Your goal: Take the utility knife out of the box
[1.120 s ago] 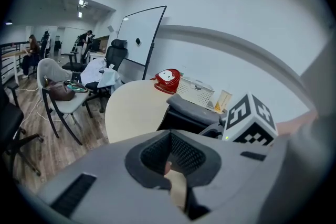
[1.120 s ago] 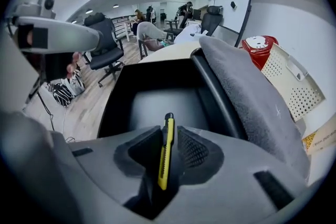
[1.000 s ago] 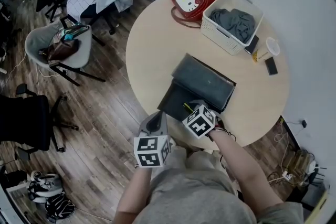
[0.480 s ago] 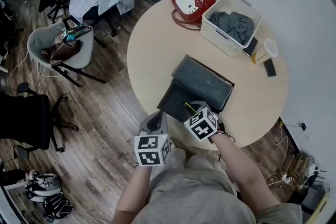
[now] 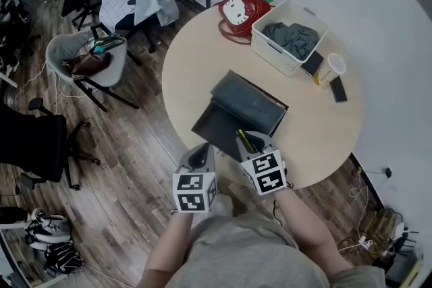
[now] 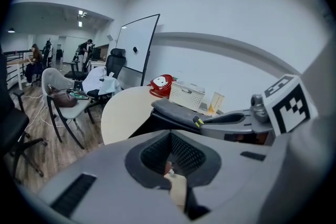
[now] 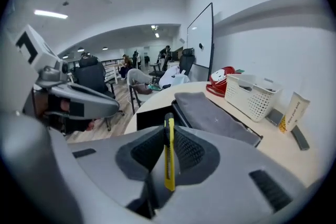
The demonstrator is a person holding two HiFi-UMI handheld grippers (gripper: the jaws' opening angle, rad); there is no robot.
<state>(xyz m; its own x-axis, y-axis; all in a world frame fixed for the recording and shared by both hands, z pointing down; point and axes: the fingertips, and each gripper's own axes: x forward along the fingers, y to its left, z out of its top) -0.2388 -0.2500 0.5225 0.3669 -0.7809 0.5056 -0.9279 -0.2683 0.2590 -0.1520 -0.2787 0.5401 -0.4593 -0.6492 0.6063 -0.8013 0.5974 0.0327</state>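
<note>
A dark box lies open on the round table, its grey lid folded back. My right gripper hovers over the box's near edge, shut on a yellow utility knife. In the right gripper view the knife stands upright between the pads, with the box beyond. My left gripper hangs at the table's near edge, left of the box, jaws together and nothing in them. The left gripper view shows the knife's tip poking from the right gripper.
At the table's far side stand a white basket of grey cloth, a red cartoon-cat bag, a cup and a dark phone. Chairs with clothes and bags stand on the wooden floor at left.
My right gripper has lifted out of the box with the yellow knife and drawn toward the table's near edge. The left gripper has shifted only a little.
</note>
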